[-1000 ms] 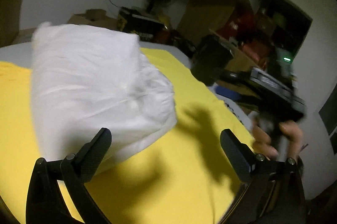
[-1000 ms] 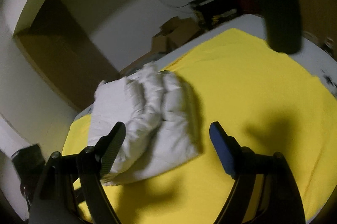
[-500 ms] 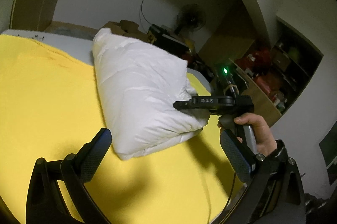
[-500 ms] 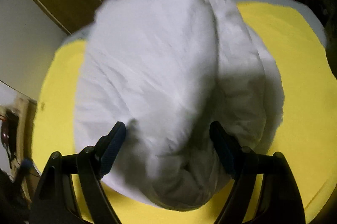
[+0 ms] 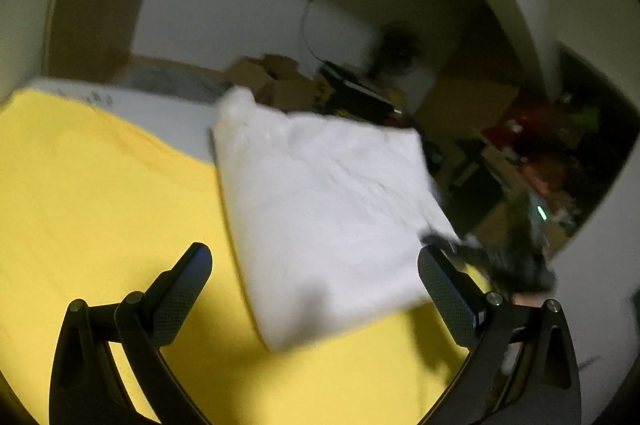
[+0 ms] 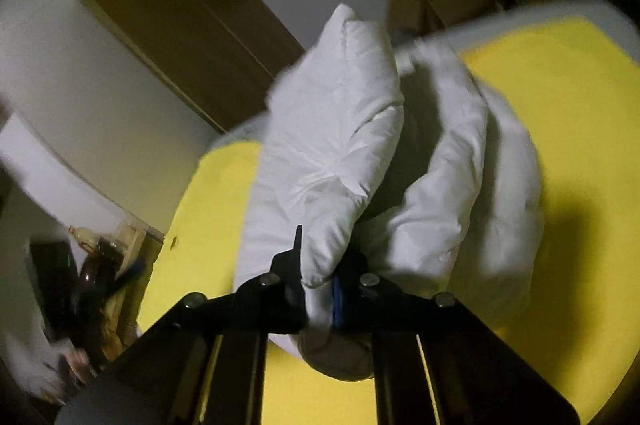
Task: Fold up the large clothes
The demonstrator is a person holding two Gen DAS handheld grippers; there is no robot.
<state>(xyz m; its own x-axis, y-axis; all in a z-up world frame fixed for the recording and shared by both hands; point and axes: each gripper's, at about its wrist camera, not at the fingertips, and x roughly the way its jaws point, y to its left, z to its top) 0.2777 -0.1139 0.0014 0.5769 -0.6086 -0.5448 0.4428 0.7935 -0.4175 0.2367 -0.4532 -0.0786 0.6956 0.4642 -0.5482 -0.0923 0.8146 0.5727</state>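
Your right tool [image 6: 318, 289] pinches the white jacket's [image 6: 332, 161] edge, seen only from its own camera. Your left tool [image 5: 316, 281] gapes wide, empty, above the yellow sheet [image 5: 100, 193].

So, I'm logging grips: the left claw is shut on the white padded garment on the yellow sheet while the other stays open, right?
Wrong side. The right wrist view shows the right claw shut on the white garment; the left claw is the open one, over the yellow sheet.

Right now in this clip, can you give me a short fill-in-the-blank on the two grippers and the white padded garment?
1. The right gripper is ____ on a fold of the white garment.
2. The left gripper is ____, holding nothing.
3. The garment lies on a ____ sheet.

Missing words: shut; open; yellow
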